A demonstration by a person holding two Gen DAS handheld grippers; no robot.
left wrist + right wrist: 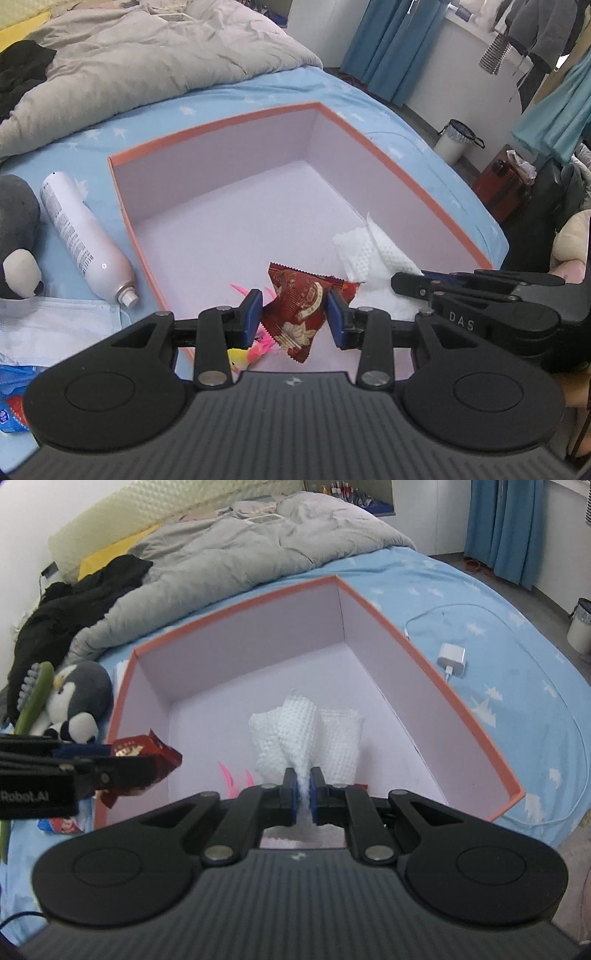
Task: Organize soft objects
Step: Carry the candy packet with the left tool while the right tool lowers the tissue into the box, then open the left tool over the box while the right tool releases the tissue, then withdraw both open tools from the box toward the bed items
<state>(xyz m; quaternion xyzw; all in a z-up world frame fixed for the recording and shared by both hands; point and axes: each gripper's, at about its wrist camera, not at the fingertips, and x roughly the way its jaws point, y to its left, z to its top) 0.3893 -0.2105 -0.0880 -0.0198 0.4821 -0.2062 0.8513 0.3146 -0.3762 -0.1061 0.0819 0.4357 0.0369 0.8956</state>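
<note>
The left gripper (294, 317) is gripping a crinkled red foil snack packet with a flower print (298, 314) between its blue pads, low in the middle of the left wrist view, and is carrying it over the near part of the large orange-rimmed cardboard box with a pale lilac inside (221, 122). The packet seems to be hanging above the floor of the box rather than lying on it, most likely so that it can be dropped in with the other soft things. Under and just left of it, a pink and yellow feathery item (255, 347) is lying in the near corner of the box; what it is cannot be told. The right gripper (303, 788) is clenched on a white waffle-textured cloth (303, 731), which is spreading forward from the jaws in the centre of the right wrist view, inside the same box, and is probably being laid down or arranged there. Outside the box, at the left of the left wrist view, a white spray bottle (83, 236) is lying on the light blue bedsheet (258, 92) beside a grey and white plush penguin (79, 698), which looks like the next soft thing to collect. At the right of the right wrist view, a white charger with its cable (451, 660) is resting on the sheet, well apart from the work.
</note>
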